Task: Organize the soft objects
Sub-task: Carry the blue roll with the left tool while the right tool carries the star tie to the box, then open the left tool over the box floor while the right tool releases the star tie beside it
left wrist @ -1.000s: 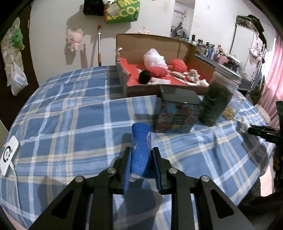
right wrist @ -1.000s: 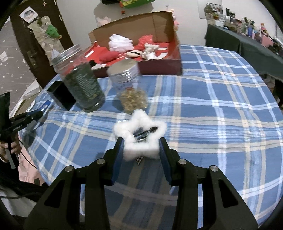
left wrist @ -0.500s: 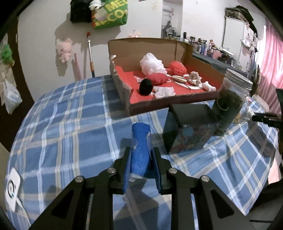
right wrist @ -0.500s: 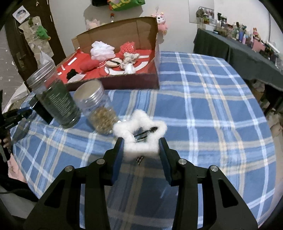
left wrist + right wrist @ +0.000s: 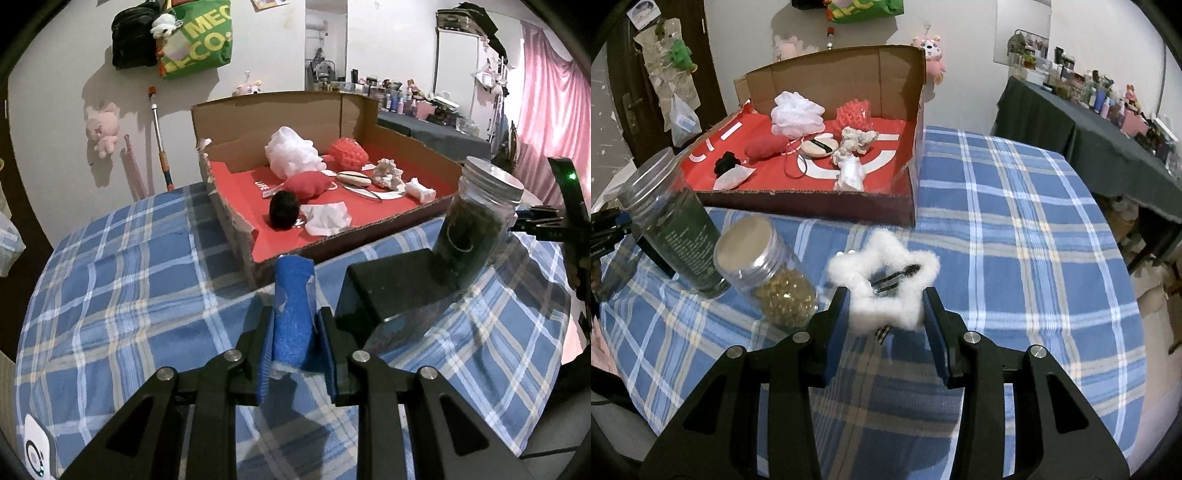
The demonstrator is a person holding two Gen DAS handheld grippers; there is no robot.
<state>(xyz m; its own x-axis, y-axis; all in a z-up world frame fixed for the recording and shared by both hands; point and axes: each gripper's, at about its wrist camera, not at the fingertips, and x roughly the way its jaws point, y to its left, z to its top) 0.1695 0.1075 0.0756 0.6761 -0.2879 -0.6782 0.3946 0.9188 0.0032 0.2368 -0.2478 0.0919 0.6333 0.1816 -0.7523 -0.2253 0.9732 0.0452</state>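
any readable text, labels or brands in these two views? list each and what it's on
"MEC" above "CO.", cut off on its left: green bag hanging on the wall.
"LIFE": white print on the red floor of the cardboard box.
Pale print on the dark jar: too small to read.
Card on the door: blurred, unreadable.
Round mark on the white device: a symbol, no letters.
Bottles on the far counter: too small to read.

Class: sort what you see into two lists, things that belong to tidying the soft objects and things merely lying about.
Belongs to the job:
- blue sponge, held
- fluffy white star, held
- cardboard box

Lying about:
- dark jar
- bead jar
- black box
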